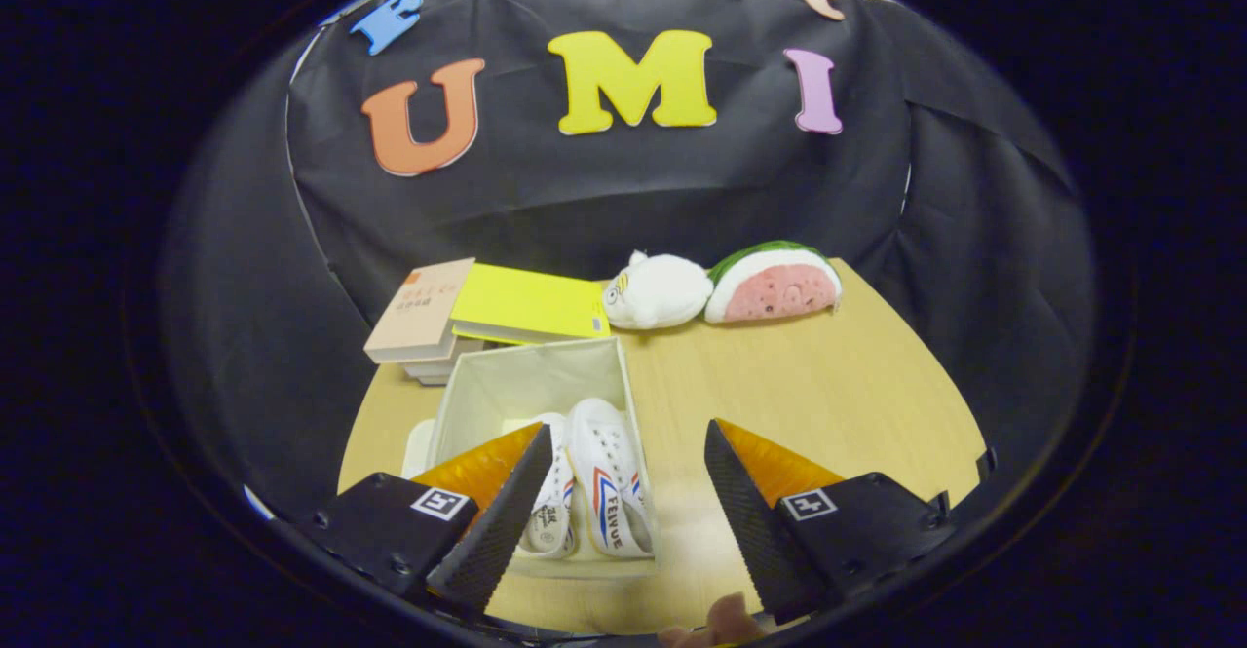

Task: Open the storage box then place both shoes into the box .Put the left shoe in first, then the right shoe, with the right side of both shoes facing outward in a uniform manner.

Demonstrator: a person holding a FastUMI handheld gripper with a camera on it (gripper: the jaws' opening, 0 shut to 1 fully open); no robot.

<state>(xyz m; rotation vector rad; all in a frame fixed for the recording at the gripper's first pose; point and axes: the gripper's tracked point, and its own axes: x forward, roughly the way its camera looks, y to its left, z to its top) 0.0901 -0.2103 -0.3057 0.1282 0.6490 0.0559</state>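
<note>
Tongs (628,463) apart and empty above the storage box (531,385) on the worktop (828,385), both shoes (604,477) inside; we judge a low retreat could snag its rim.

Your claw (628,458) stands with its fingers spread wide; the left finger (497,521) covers the near left corner of the storage box (531,385) and most of the left shoe (551,502). The print on the side of the right shoe (609,492) is too small to make out. The lid (419,445) shows as a sliver at the box's left wall. The lower books (434,367) in the stack at the bench (828,395) far-left corner are mostly covered. A hand (726,621) is cut off at the near edge.
</note>
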